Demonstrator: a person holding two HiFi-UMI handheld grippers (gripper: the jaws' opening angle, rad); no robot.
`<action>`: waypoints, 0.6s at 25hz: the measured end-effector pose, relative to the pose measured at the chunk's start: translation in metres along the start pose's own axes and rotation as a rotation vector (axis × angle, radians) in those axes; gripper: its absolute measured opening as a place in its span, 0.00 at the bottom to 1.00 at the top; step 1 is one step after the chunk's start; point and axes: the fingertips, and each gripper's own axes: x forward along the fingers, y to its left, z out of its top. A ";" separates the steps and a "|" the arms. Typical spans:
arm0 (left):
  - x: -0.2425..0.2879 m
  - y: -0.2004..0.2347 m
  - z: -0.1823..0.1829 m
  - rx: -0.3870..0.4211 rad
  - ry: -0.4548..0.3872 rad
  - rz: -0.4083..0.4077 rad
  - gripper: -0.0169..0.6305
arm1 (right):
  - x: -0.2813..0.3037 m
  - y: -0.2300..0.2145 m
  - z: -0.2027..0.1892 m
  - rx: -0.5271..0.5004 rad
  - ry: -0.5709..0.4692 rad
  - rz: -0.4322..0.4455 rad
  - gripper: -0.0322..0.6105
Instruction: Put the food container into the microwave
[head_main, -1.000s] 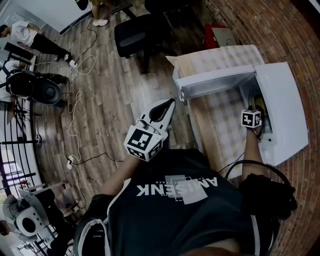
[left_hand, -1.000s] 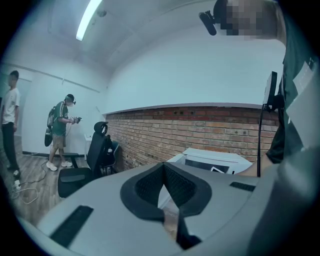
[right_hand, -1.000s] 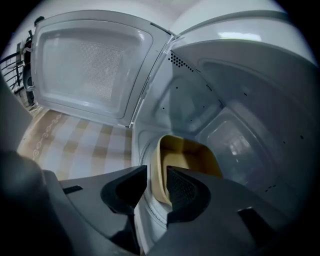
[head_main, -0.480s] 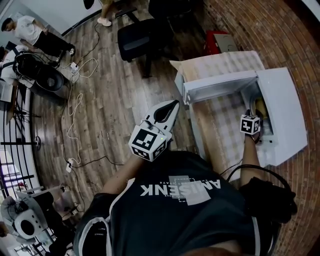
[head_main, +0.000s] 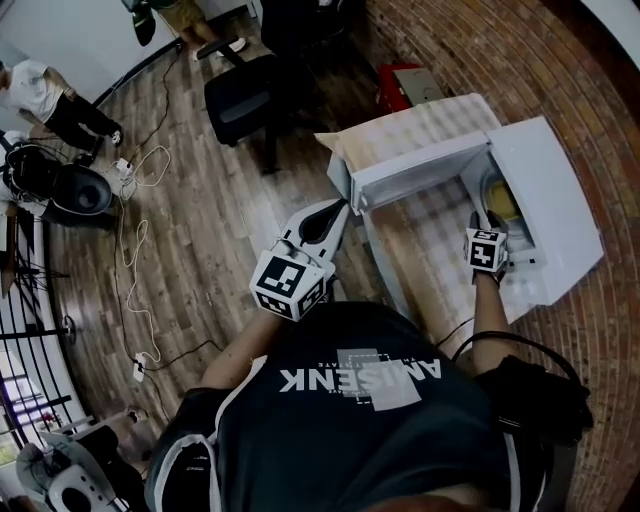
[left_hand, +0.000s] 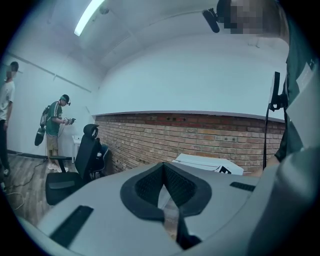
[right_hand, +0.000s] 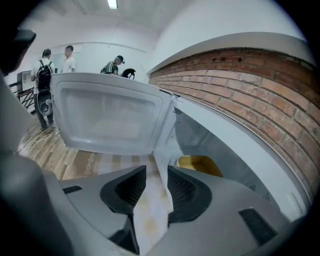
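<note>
A cloth-covered desk (head_main: 425, 245) carries the white microwave (head_main: 550, 190), its door (head_main: 410, 172) swung wide and the yellow food container (right_hand: 197, 164) deep inside. The right gripper (right_hand: 156, 177) is empty, its jaws apart and just narrowing. It should back straight out, clear of the door. The left gripper (left_hand: 163, 170) is closed and empty.

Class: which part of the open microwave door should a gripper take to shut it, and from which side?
Take the microwave door by its free edge, opposite the hinge: it is a thin slab standing wide open, so jaws can straddle it. Probably come from the floor side, nearest the left gripper.
</note>
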 end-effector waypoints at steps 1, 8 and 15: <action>0.000 0.002 0.001 -0.003 0.000 -0.006 0.04 | -0.007 0.003 0.003 0.013 -0.009 0.006 0.30; 0.021 0.004 0.010 -0.016 -0.002 -0.099 0.04 | -0.063 0.008 0.033 0.093 -0.099 0.007 0.23; 0.048 -0.009 0.018 -0.023 -0.014 -0.217 0.04 | -0.122 0.001 0.041 0.151 -0.193 -0.027 0.16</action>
